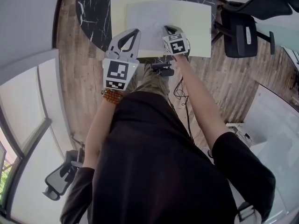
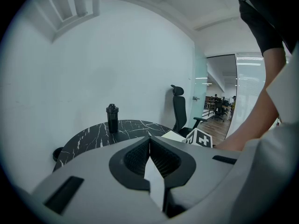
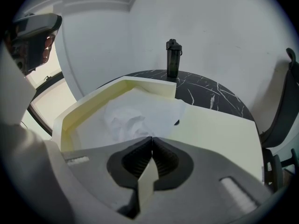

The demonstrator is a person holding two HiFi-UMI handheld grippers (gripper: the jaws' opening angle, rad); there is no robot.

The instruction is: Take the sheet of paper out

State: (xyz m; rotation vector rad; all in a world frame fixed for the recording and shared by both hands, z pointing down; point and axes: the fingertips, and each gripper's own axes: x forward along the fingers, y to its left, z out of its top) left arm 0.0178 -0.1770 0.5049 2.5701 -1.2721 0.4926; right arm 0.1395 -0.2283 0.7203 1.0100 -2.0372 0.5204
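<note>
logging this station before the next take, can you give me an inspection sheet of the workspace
surface: round black marble table.
job's things: white sheet of paper, creased, lying in an open pale yellow folder.
clutter: black bottle upright at the table's far side.
grippers: left gripper shut on a white edge, apparently the sheet of paper; right gripper shut on the folder's near edge.
cables: dark cable loose on the wood floor near the person's legs.
surroundings: office chair beside the table, white wall behind it.
</note>
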